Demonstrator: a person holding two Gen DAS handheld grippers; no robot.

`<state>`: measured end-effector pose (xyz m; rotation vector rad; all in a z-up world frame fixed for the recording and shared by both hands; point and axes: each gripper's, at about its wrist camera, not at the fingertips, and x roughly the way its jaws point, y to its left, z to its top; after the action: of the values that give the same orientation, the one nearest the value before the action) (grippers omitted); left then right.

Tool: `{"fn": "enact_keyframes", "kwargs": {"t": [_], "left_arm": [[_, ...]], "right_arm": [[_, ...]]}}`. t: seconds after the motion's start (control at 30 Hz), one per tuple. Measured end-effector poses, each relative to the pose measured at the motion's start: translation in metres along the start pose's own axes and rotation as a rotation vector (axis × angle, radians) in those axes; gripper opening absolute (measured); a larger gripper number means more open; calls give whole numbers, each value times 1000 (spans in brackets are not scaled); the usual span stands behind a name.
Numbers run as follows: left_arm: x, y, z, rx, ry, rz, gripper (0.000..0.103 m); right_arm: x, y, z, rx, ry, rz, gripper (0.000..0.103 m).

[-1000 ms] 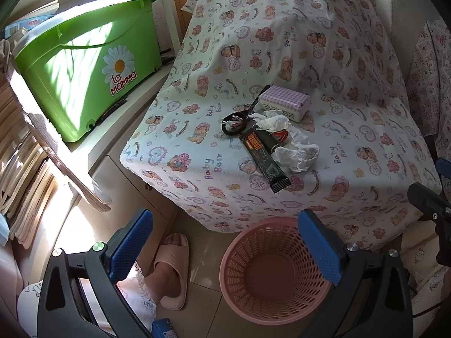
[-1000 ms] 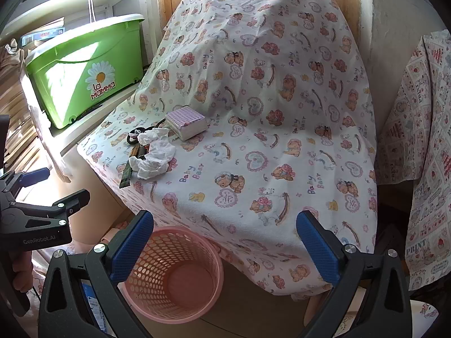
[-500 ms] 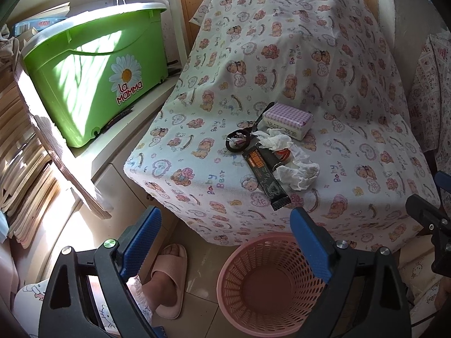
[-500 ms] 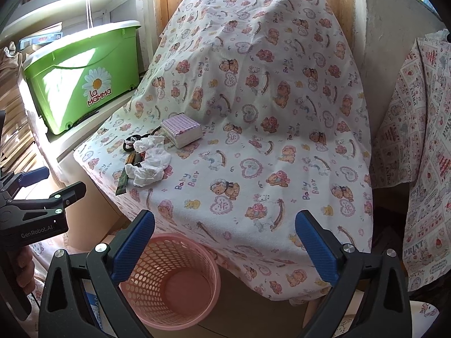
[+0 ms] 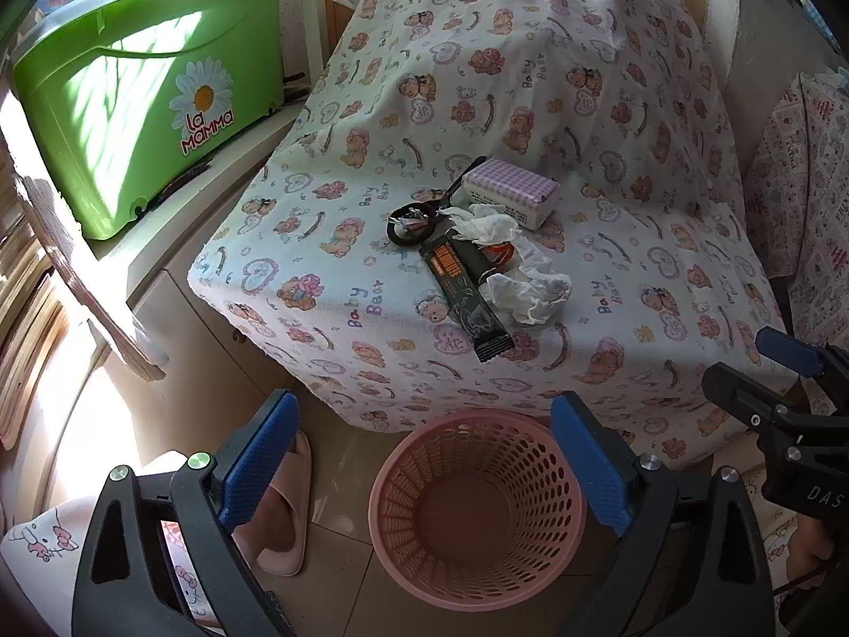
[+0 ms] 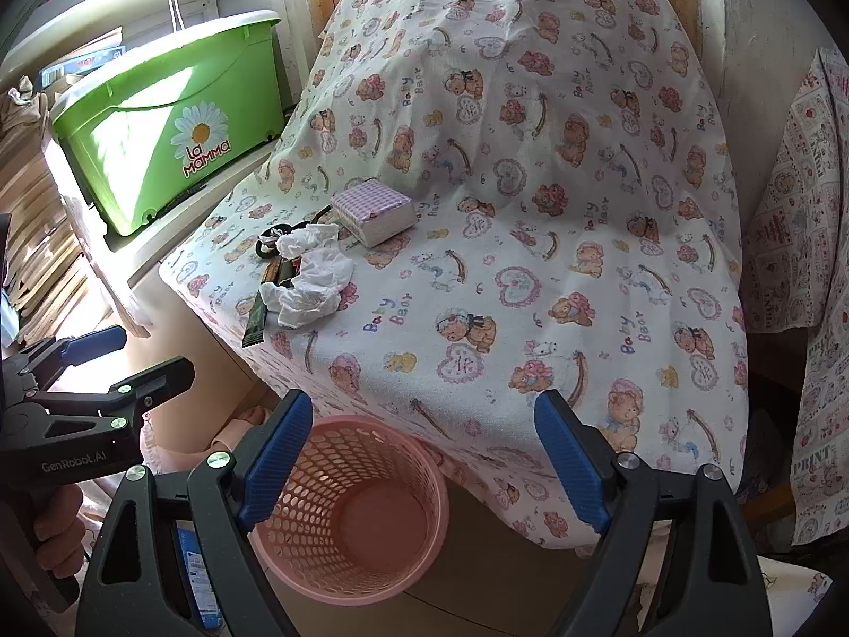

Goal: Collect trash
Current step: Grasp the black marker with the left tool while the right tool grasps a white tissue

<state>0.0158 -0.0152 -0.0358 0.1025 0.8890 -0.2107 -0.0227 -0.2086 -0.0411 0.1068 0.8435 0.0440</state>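
On the bear-print cloth (image 5: 610, 106) over the table lie crumpled white tissues (image 5: 530, 286) (image 6: 313, 281), a dark snack wrapper (image 5: 467, 297) (image 6: 256, 318), a black-handled tool (image 5: 414, 223) and a pink checked tissue pack (image 5: 512, 191) (image 6: 374, 209). A pink mesh basket (image 5: 424, 478) (image 6: 329, 456) stands on the floor below the table's front edge. My left gripper (image 5: 424, 403) hovers over the basket, jaws opening, nothing between them. My right gripper (image 6: 423, 398) hangs just right of the basket, jaws closing on nothing. Both are well short of the trash.
A green tub (image 5: 143, 106) with a daisy label sits on a white shelf to the left. Stacked papers (image 5: 21, 292) line the far left. A foot in a pink slipper (image 5: 286, 504) stands beside the basket. Another patterned cloth (image 6: 796, 212) hangs at the right.
The right gripper's jaws have drawn closer together. The left jaws narrowed a little, and the left view has turned slightly. Nothing on the table has moved.
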Motion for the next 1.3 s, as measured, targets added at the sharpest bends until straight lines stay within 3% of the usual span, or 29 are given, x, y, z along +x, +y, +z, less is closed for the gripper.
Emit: {"fn": "enact_keyframes", "kwargs": {"t": [0.2, 0.47, 0.53, 0.6, 0.63, 0.7, 0.73, 0.8, 1.0, 1.07, 1.17, 1.3], "left_arm": [[4, 4, -2, -25, 35, -56, 95], [11, 15, 0, -79, 53, -21, 91], [12, 18, 2, -88, 53, -26, 82], [14, 19, 5, -90, 60, -38, 65], [16, 20, 7, -93, 71, -46, 61], [23, 24, 18, -121, 120, -115, 41], [26, 27, 25, -137, 141, -136, 37], [31, 31, 44, -143, 169, -110, 30], [48, 42, 109, -106, 152, -73, 25], [61, 48, 124, -122, 171, -108, 20], [76, 58, 132, -170, 207, -127, 16], [78, 62, 125, -159, 172, -78, 16]], "right_arm": [[3, 2, 0, -7, 12, -22, 87], [9, 3, 2, 2, 26, -23, 88], [10, 4, 3, 3, 23, -21, 88], [11, 6, 4, 3, 17, -21, 88], [12, 6, 4, 3, 14, -23, 88], [14, 7, 8, 3, 12, -24, 88], [16, 7, 11, 1, 11, -22, 88], [18, 8, 19, -10, 9, -18, 88], [27, 13, 44, -28, -6, 3, 88], [33, 15, 51, -17, 2, 19, 88], [43, 22, 57, -13, 15, 59, 88], [60, 33, 58, -11, 29, 121, 88]]}}
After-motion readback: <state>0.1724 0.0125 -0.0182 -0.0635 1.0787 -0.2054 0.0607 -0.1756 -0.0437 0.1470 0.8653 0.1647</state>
